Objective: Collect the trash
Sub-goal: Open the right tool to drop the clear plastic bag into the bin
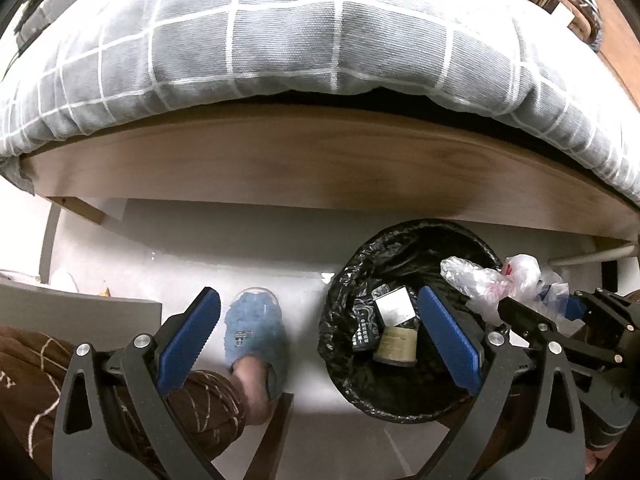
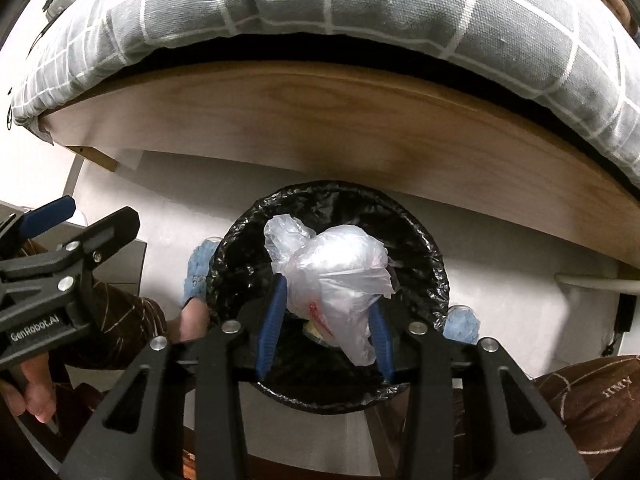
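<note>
Our right gripper (image 2: 328, 324) pinches a crumpled plastic bag (image 2: 340, 276) above the bin (image 2: 434, 256); our left gripper (image 1: 320, 336) gapes wide, empty, beside the bin.

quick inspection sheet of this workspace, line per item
surface: pale floor, bare where it shows
job's things: crumpled plastic bag above the black-lined trash bin; small boxes already inside
clutter: nothing seen
grippers: right gripper shut on the plastic bag; left gripper open, holding nothing
cables: dark cable by the wall
surroundings: wooden bed frame, grey checked duvet, blue slipper on a foot
</note>
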Motion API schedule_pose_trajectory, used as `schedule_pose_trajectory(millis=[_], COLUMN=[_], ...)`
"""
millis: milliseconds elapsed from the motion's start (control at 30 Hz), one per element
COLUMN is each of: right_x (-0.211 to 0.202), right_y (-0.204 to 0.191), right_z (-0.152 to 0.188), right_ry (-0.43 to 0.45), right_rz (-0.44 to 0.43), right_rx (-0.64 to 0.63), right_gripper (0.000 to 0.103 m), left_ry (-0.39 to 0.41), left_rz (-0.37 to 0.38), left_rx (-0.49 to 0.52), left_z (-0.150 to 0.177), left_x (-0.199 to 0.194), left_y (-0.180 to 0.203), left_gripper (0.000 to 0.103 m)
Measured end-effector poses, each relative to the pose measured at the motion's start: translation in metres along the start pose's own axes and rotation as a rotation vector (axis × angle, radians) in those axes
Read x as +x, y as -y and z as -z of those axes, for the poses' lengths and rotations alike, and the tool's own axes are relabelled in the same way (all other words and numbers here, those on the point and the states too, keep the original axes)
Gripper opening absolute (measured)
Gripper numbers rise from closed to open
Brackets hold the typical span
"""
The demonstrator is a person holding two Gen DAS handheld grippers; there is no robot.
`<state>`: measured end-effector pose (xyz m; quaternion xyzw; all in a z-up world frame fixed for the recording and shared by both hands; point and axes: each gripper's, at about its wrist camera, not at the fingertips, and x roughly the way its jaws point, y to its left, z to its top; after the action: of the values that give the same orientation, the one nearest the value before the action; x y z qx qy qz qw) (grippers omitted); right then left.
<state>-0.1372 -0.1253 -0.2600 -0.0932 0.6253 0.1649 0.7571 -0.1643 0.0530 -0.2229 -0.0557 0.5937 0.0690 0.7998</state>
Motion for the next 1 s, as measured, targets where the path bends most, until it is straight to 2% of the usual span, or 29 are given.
schedule_pose_trajectory(millis=[267, 633, 1000], right_x=[-0.007, -0.035, -0.071], right_y=[0.006, 0.032, 0.035], right_z=[-0.002, -0.004, -0.008], right_ry=[0.048, 0.162, 0.268], right_rz=[0.027, 0.089, 0.129], right_rx=[0.017, 0.093, 0.111], right_gripper=[0.061, 0.088, 0.093], left_ry=[0.001, 0.071, 0.118], left_rz=[-0.016, -0.013, -0.001], left_rx=[-0.015, 0.014, 0.006], left_z=[-0.001, -0.007, -0.012], left_x=[-0.003, -0.023, -0.045], left_y=[-0.003, 0.016, 0.016], left_gripper=[0.097, 0.097, 0.097])
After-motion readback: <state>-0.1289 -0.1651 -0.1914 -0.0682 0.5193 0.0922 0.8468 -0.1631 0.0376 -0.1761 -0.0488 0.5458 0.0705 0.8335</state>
